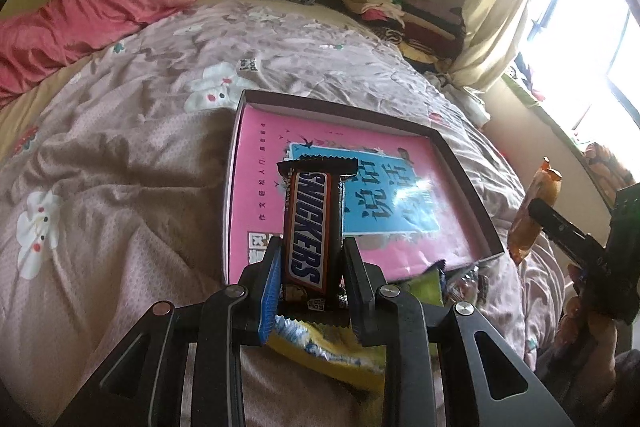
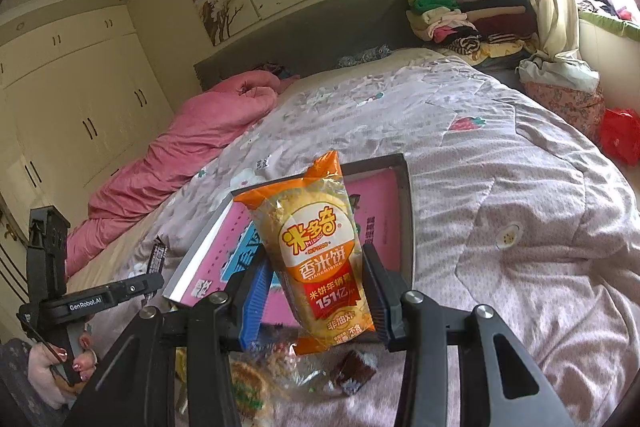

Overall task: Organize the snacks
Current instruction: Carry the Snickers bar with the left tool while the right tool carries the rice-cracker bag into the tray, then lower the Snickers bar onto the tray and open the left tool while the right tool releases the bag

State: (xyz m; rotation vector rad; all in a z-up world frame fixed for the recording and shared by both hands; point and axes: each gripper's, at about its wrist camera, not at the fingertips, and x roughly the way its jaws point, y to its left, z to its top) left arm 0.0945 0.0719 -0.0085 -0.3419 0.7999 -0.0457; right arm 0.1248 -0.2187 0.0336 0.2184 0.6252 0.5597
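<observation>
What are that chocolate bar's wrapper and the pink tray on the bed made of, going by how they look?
Snickers bar wrapper: likely glossy plastic film; shiny, with crimped zigzag ends. Pink tray: seemingly a cardboard box lid or base; thin straight walls with folded corners, and a glossy printed pink floor that reflects window glare.

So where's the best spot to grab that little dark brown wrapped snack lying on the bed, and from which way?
Take the brown snack across its short sides, coming from above. It lies flat on the quilt as a small blocky packet, so its narrow width should fit between the pads. The clear-wrapped snacks crowd its left side, so approach from its free right side.
</observation>
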